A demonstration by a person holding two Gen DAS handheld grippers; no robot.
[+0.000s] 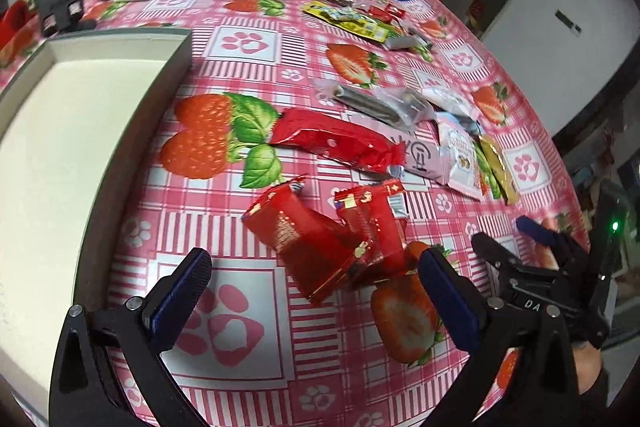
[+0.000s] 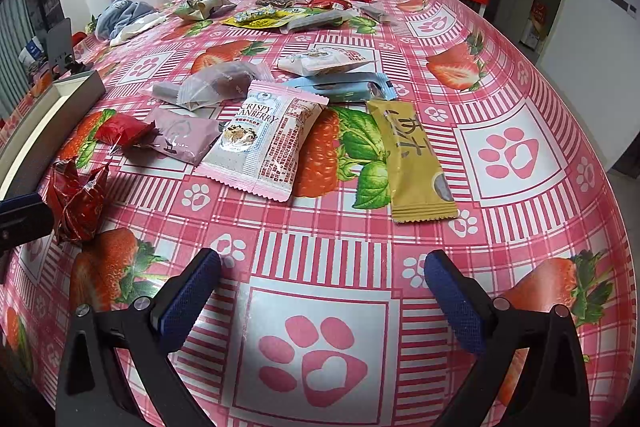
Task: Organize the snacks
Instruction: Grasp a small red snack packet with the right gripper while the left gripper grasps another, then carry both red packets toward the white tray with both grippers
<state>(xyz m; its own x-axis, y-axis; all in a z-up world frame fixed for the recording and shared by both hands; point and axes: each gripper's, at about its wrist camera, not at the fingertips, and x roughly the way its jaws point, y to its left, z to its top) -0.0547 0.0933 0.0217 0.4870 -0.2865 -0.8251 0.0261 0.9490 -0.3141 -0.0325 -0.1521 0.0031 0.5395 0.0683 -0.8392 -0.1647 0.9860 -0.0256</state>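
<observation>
From the left wrist, your left claw [image 1: 316, 291] gapes released over two crumpled red foil snack packets [image 1: 332, 239] near the bench's front edge, beside the shallow grey-walled white tray [image 1: 132, 131]. They look light, crinkly and slippery; I'd pinch a crimped end. From the right wrist, your right claw [image 2: 324, 291] hangs unclenched, empty, before the pink-trimmed cranberry snack pouch [image 2: 266, 143].
</observation>
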